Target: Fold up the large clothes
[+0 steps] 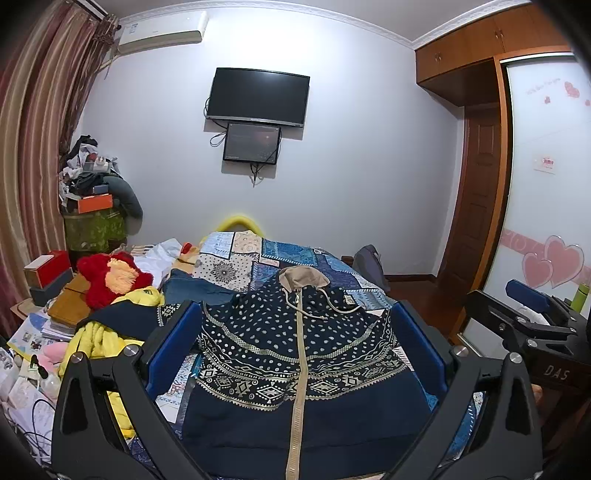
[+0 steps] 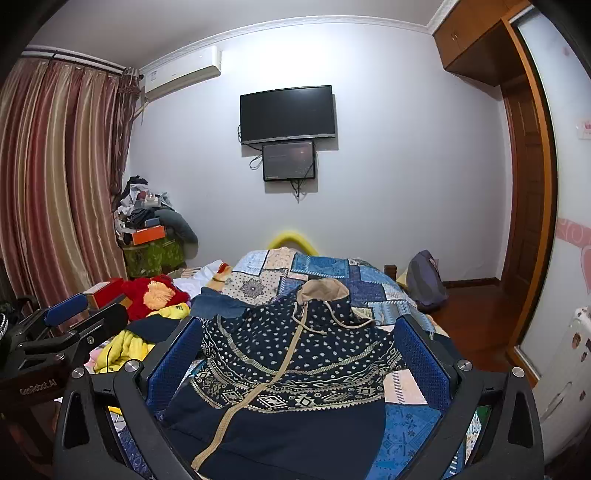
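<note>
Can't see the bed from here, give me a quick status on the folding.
Left gripper open, right gripper open, both empty. Hoodie spread on bed, unfolded. Clothes pile beside it.

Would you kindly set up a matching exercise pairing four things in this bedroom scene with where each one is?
Things:
1. hooded jacket
2. television
3. red plush toy
4. air conditioner

Places:
A. high on the wall, beside the curtain
B. spread on the patchwork bedspread, zip facing up
C. among the clutter left of the bed
D. mounted mid-wall, above a smaller screen

Pairs: 1-B, 2-D, 3-C, 4-A
</note>
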### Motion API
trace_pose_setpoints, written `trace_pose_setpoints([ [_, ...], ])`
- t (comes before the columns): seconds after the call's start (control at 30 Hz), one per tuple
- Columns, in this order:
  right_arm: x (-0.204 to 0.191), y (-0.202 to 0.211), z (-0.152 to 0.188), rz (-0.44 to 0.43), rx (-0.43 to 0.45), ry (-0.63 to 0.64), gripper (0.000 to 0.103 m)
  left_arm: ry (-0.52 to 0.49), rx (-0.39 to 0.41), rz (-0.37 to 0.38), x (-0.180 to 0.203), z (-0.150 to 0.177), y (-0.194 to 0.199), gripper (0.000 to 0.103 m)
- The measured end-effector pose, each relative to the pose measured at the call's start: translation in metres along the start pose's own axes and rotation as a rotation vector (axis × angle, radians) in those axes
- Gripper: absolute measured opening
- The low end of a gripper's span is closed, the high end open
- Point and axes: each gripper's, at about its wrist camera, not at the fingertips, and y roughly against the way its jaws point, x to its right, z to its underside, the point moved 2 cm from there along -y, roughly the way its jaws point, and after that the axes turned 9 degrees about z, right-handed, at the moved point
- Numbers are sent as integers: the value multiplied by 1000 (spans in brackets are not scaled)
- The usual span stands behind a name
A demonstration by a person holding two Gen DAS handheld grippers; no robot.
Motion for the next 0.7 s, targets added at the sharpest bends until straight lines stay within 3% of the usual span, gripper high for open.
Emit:
trace_pose_setpoints([
  [0.7,-1,0,0,0,1,1,103,-14,1,-5,2,0,2,103],
])
